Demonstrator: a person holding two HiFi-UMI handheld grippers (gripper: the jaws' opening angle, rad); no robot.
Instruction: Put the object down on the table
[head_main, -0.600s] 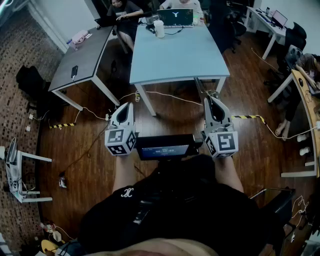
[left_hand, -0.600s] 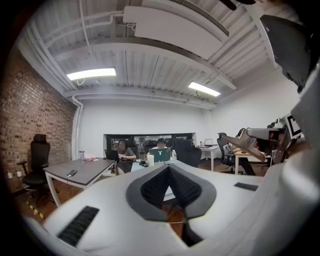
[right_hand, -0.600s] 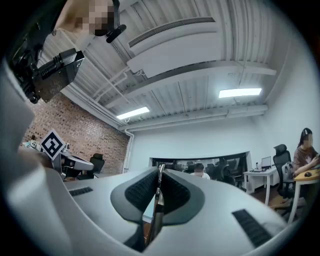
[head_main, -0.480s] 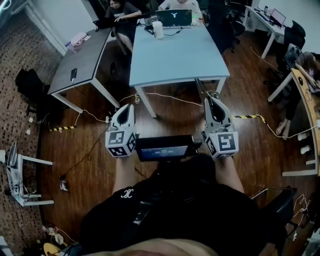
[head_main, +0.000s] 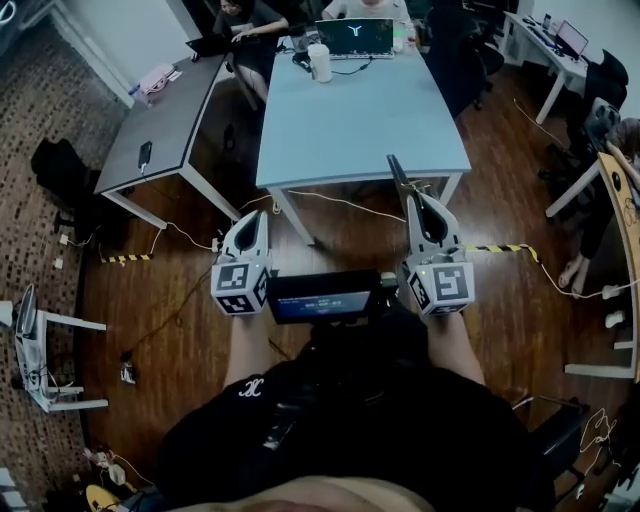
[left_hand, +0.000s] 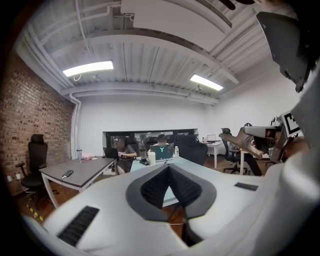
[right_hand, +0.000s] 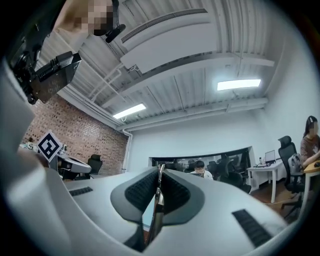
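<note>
My right gripper is shut on a thin, flat dark object that sticks out past its tips toward the near edge of the light-blue table. In the right gripper view the object shows edge-on, pinched between the ribbed pads of the right gripper. My left gripper is level with the right one, over the wooden floor just short of the table. Seen in its own view, the left gripper has its jaws together with nothing between them.
A laptop and a white cup stand at the table's far end, where people sit. A grey table with a phone stands to the left. Cables and striped tape lie on the floor.
The blue table sits slightly nearer and further right in the head view. Both grippers keep their pose, and the object stays in the right one.
</note>
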